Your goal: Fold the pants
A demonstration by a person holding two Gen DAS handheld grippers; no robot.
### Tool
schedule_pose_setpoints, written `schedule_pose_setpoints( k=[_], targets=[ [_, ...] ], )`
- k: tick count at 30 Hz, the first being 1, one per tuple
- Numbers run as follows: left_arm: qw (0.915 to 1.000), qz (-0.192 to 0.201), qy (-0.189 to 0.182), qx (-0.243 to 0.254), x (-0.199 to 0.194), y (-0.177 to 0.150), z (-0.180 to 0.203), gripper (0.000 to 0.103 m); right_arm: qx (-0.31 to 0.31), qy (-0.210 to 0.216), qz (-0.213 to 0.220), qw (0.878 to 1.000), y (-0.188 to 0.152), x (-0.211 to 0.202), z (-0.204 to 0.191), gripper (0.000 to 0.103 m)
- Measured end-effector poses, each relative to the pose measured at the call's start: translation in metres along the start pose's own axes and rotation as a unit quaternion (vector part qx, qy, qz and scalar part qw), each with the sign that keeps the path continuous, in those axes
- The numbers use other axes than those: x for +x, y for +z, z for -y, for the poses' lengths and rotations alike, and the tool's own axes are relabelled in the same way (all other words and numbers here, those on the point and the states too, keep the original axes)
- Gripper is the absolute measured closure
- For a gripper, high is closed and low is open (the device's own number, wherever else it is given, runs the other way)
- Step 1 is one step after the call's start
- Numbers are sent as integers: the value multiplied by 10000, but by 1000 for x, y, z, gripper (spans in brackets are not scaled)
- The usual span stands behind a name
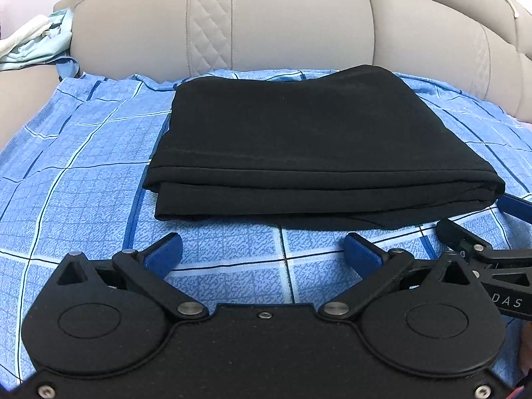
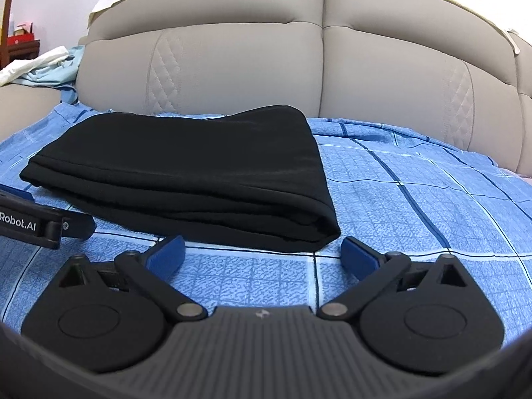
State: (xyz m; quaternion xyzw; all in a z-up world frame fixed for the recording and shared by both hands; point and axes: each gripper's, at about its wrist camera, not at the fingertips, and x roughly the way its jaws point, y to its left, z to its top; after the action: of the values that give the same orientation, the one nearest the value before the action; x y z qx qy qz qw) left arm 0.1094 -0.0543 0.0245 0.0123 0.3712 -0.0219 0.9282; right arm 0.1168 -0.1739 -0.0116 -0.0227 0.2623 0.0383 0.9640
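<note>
Blue checked bedsheet (image 1: 83,166) covers the bed, beige padded headboard (image 1: 282,23) behind it. Pale clothes (image 1: 36,40) sit heaped at the far left corner by the headboard.

Black pants (image 1: 299,143) lie on the sheet folded into a compact stacked rectangle, several layers visible along the near edge. In the right wrist view the same pants (image 2: 186,169) sit left of center, rounded fold at their right end.

Left gripper (image 1: 262,252): jaws spread wide, both blue pads (image 1: 163,254) clear of fabric, holding nothing. It sits just short of the pants' near edge, over bare sheet.

Right gripper (image 2: 261,254): jaws also spread wide, nothing between them, near the pants' near right corner, not touching as far as I can tell.

Each gripper shows in the other's view: right one at the right edge of the left wrist view, left one at the left edge of the right wrist view, beside the pants' near edge.
</note>
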Motion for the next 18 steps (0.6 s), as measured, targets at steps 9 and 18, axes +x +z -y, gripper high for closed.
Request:
schedule_pose_setpoints(
  k=[9, 18],
  targets=[
    [9999, 68, -82, 93, 0, -2, -2, 0, -109, 126, 28, 9999, -1, 1, -1, 0],
    [9999, 79, -79, 99, 0, -2, -1, 0, -106, 138, 34, 9998, -1, 1, 1, 0]
  ],
)
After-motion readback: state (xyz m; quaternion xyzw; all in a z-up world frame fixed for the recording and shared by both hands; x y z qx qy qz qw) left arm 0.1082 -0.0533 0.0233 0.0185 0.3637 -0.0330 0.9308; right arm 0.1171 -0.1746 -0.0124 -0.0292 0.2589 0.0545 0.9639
